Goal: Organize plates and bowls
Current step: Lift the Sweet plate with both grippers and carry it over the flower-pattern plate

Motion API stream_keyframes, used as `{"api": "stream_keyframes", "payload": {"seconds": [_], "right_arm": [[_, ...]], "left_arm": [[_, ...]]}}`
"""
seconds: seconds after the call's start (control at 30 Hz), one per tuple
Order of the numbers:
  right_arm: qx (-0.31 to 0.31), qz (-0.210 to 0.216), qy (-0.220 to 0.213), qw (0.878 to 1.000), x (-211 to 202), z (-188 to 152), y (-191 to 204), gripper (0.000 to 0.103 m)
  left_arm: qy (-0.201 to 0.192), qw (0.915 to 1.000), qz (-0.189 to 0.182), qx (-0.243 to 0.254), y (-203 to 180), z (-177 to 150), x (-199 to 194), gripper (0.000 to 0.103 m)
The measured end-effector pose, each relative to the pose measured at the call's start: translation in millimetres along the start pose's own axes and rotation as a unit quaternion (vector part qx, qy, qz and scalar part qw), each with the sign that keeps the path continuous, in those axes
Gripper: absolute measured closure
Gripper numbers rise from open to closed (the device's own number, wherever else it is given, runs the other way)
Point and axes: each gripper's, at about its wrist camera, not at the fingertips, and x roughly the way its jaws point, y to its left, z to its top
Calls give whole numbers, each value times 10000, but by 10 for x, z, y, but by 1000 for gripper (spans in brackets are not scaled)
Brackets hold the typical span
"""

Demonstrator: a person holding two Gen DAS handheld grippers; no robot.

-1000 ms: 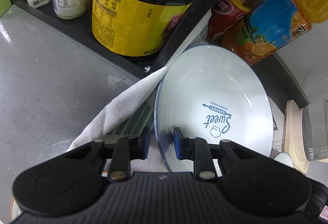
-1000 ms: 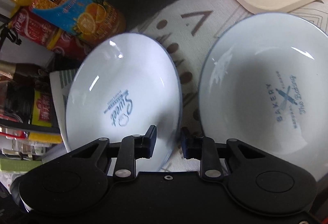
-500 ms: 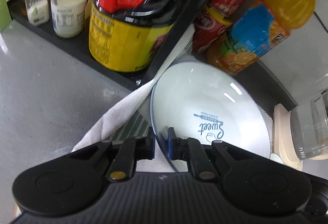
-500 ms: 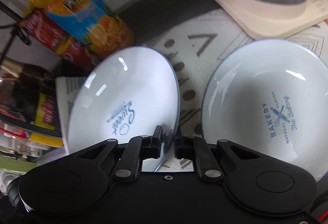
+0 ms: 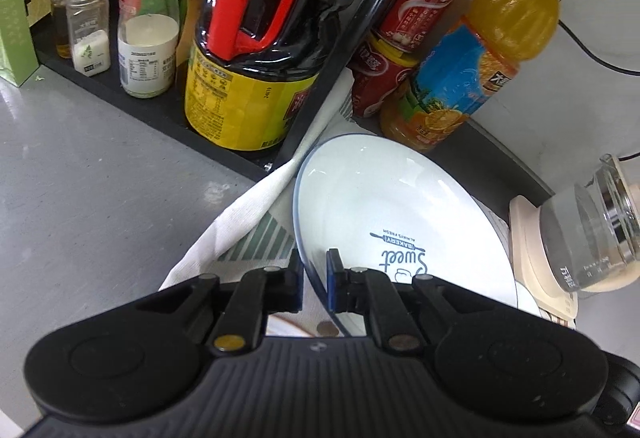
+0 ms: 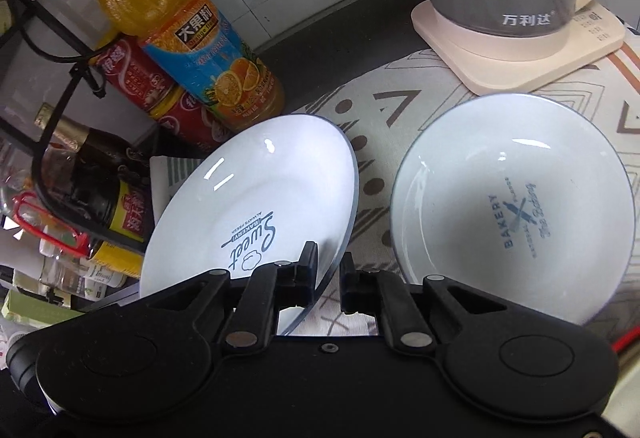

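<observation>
So both your left gripper (image 5: 314, 284) and right gripper (image 6: 329, 274) clench the Sweet plate (image 6: 256, 197); stacking remains, onto the Bakery plate (image 6: 512, 209) at three o'clock.

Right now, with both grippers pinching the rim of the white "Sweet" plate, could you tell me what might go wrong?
The white "Sweet" plate hangs tilted from thin rim pinches by the left gripper and right gripper; it could slip. It could also strike the orange juice bottle or the white "Bakery" bowl.
</observation>
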Motion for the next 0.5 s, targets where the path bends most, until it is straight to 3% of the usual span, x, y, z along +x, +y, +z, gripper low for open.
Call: {"api": "stream_keyframes", "payload": {"seconds": [0.5], "right_arm": [[-112, 15, -191, 9998, -388, -338, 40, 93]], "left_arm": [[-61, 9999, -127, -3, 268, -322, -419, 94]]}}
